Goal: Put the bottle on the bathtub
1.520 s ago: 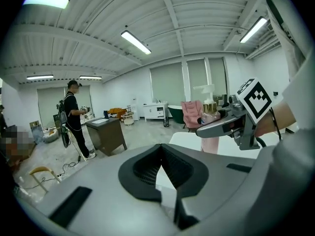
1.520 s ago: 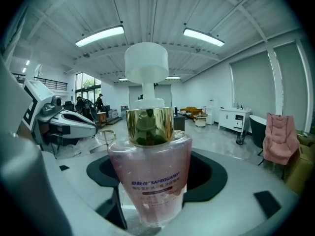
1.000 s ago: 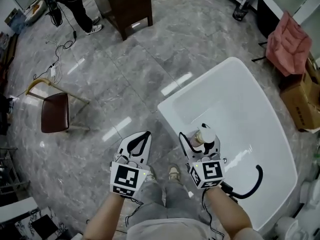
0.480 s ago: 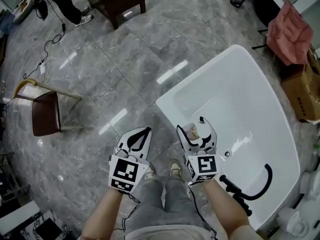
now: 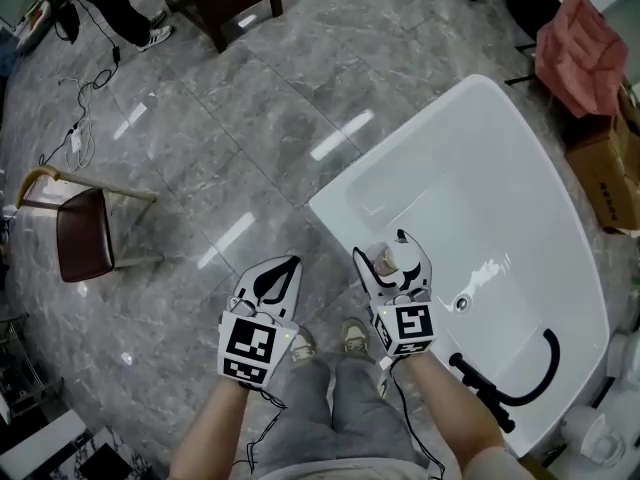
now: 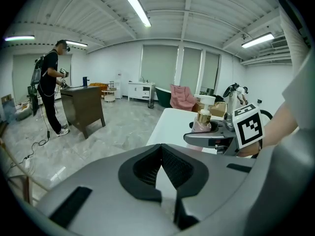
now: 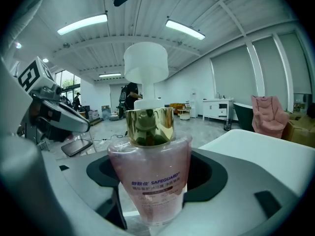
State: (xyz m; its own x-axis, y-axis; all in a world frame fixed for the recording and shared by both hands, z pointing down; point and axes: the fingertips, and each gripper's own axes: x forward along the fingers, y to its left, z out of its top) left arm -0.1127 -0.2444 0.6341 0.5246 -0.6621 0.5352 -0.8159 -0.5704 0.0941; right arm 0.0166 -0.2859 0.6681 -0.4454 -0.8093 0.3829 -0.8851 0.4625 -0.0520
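Two grippers show side by side low in the head view. The right gripper (image 5: 385,256) clasps a pink Safeguard pump bottle (image 7: 150,176) (gold collar, white pump head). It holds the bottle upright between its pads over the near corner of the white bathtub (image 5: 500,188). Whether the base touches the rim cannot be told. The left gripper (image 5: 289,266) is above the grey marble floor (image 5: 230,138) beside the tub, jaws closed together on nothing.
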